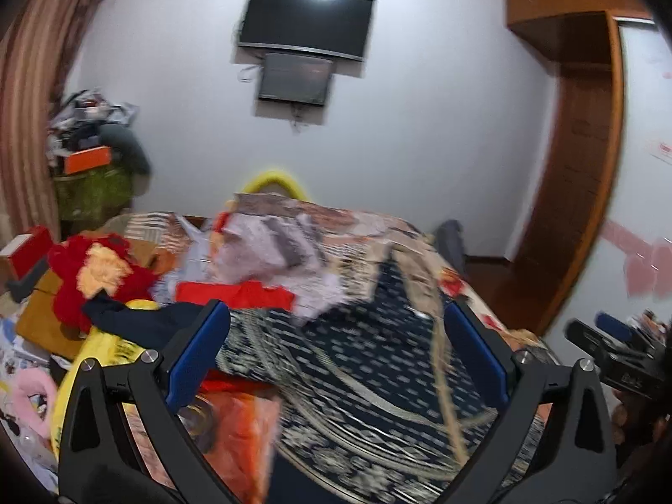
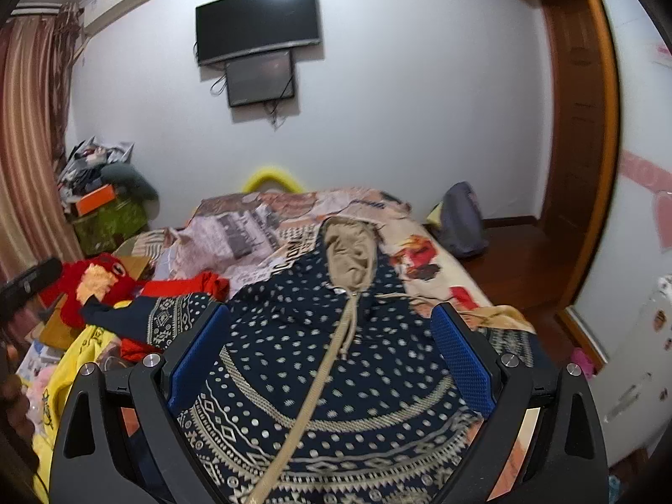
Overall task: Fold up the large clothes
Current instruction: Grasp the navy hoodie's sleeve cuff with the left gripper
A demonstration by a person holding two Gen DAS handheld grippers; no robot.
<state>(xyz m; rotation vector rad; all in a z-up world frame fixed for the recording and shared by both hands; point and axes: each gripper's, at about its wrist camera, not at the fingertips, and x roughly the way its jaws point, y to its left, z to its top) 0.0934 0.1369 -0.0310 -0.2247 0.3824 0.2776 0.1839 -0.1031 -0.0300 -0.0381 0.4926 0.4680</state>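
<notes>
A large navy hooded sweater (image 2: pixel 302 361) with beige dots, bands and a long drawstring lies spread on the bed, its beige-lined hood (image 2: pixel 350 252) pointing to the far end. My right gripper (image 2: pixel 329 336) is open above its chest, holding nothing. The sweater also shows, blurred, in the left wrist view (image 1: pixel 361 361). My left gripper (image 1: pixel 336 336) is open above it, empty. The right gripper's body shows at the right edge of the left wrist view (image 1: pixel 609 348).
The bed (image 2: pixel 424 260) has a printed cover. Red cloth (image 2: pixel 185 285), a red plush toy (image 2: pixel 96 281), yellow fabric (image 2: pixel 80 353) and boxes pile at the left. A grey bag (image 2: pixel 462 218) sits at the far right. A TV (image 2: pixel 256 21) hangs on the wall.
</notes>
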